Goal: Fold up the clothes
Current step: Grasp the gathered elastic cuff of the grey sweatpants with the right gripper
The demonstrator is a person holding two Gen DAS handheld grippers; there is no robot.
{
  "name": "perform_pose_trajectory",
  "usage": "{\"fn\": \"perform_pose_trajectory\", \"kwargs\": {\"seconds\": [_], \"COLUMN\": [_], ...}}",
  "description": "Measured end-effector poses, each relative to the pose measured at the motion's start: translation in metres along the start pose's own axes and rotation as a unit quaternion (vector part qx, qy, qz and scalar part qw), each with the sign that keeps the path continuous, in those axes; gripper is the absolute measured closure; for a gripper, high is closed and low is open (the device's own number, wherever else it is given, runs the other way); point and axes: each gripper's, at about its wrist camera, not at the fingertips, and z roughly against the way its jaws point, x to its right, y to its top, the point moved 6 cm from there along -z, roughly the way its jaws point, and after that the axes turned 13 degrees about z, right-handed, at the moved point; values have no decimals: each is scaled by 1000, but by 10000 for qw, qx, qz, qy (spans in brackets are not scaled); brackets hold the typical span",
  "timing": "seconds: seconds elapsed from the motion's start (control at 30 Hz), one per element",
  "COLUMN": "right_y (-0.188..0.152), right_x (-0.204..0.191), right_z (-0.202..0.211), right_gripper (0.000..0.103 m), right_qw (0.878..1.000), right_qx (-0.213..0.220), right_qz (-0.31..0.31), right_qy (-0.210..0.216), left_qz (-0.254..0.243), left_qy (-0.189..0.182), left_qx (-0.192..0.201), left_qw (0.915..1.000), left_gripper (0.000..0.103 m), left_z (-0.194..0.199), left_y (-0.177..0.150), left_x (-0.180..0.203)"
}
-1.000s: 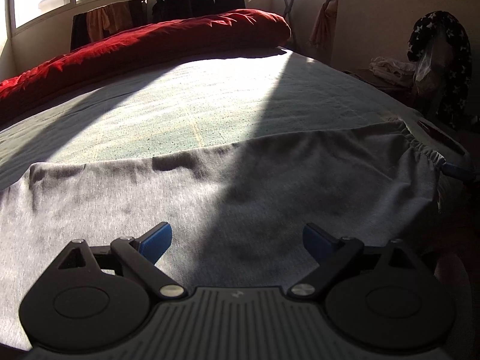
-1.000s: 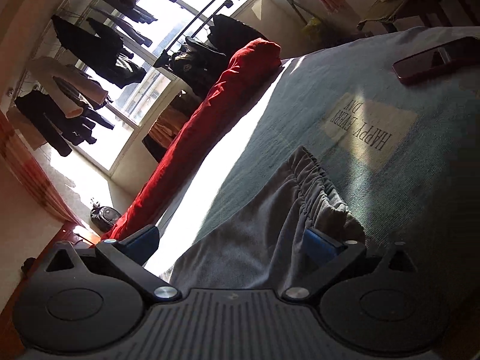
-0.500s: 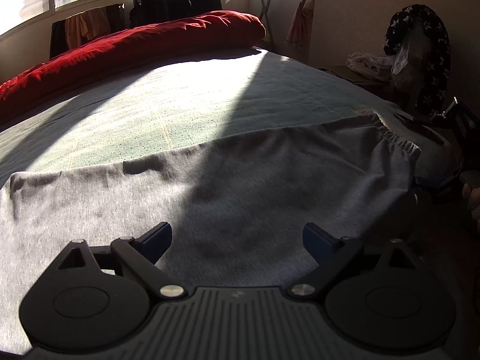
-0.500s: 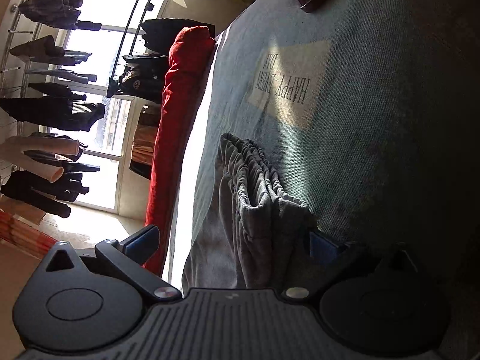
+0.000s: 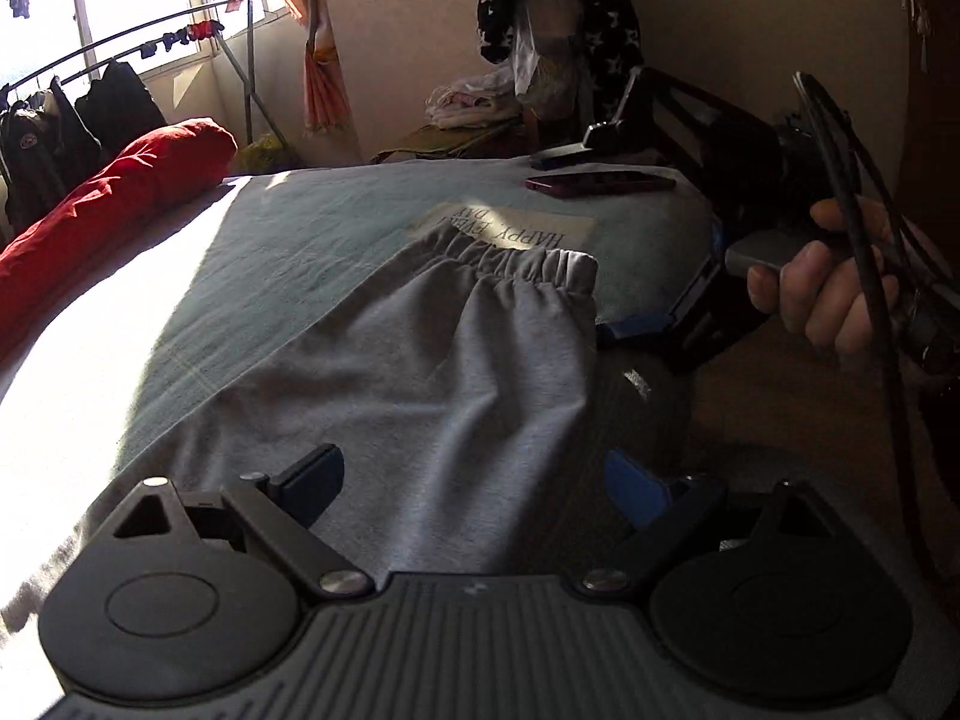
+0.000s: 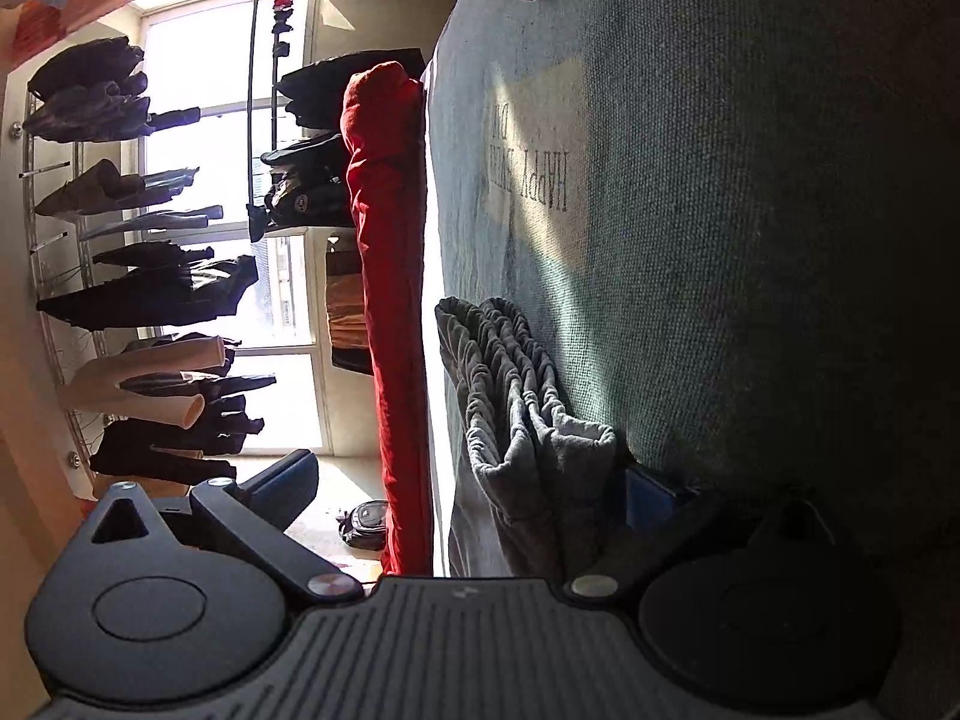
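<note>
Grey sweatpants point(image 5: 420, 360) lie flat on the bed, with the gathered elastic waistband point(image 5: 510, 258) at the far end. My left gripper point(image 5: 474, 483) is open and hovers low over the fabric. My right gripper point(image 6: 474, 480) is open and turned on its side at the waistband corner point(image 6: 540, 420); the bunched waistband lies between its jaws. The right gripper also shows in the left wrist view point(image 5: 636, 324), held by a hand at the bed's right edge.
The bed has a green-grey cover point(image 5: 336, 228) with a printed label point(image 5: 522, 228). A red rolled duvet point(image 5: 114, 192) lies along the far side. A dark phone point(image 5: 600, 183) lies near the far corner. Clothes hang on a rack point(image 6: 150, 276) by the window.
The left gripper swung to the right and now faces the waistband and the right gripper. The right gripper rolled further onto its side at the waistband corner.
</note>
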Motion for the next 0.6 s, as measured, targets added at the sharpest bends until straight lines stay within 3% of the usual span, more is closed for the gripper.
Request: {"fn": "perform_pose_trajectory", "kwargs": {"seconds": [0.3,0.43,0.6], "right_y": [-1,1,6], "right_x": [-13,-20,-29], "right_z": [0,1,6], "right_gripper": [0,0,0], "right_qw": [9992,9993,9984], "right_qx": [-156,-153,-194], "right_qz": [337,333,511], "right_qy": [-161,22,131], "left_qz": [-1183,-1292,-1478], "left_qy": [219,345,792], "left_qx": [118,272,597], "left_qw": [9927,9906,9840], "left_gripper": [9,9,9], "left_z": [-47,-55,-51], "left_y": [8,11,13], "left_x": [42,46,40]}}
